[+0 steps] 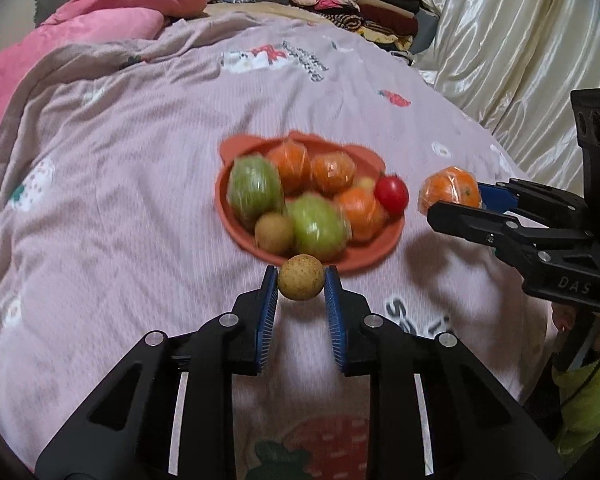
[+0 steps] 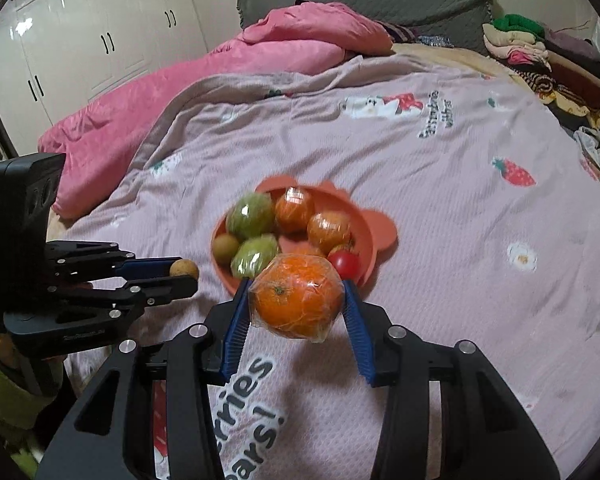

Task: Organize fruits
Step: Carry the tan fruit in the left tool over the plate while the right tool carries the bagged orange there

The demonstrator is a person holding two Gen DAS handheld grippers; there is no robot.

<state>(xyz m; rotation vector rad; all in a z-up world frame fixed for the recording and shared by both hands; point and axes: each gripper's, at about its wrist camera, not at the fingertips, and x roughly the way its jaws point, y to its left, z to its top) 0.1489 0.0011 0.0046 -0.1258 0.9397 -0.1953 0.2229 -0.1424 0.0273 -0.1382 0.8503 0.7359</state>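
While both claws hang above the bed (image 1: 120,200), each carries one fruit. Left claw (image 1: 301,286): closed tight on a small round tan fruit (image 1: 301,282) with brown speckles, clamped between the blue pads at the tips, just near of the bowl's near rim. Right claw (image 2: 298,300): closed partway around a plastic-wrapped orange (image 2: 298,298), pads pressing its two sides; in the left wrist view this orange (image 1: 450,190) sits to the right of the bowl.

Bowl (image 1: 236,148): terracotta-coloured, with small ear-shaped tabs on its rim, resting on the pink strawberry-print blanket (image 1: 140,140). Contents: two wrapped green fruits (image 1: 254,190), several wrapped oranges (image 1: 332,172), one small brown fruit (image 1: 274,232), and one red tomato (image 1: 391,194) at the right rim.

Surroundings: a pink duvet (image 1: 112,12) bunched at the far left, a stack of folded clothes (image 1: 352,4) at the far right, white wardrobe doors (image 2: 100,40) beyond the bed.
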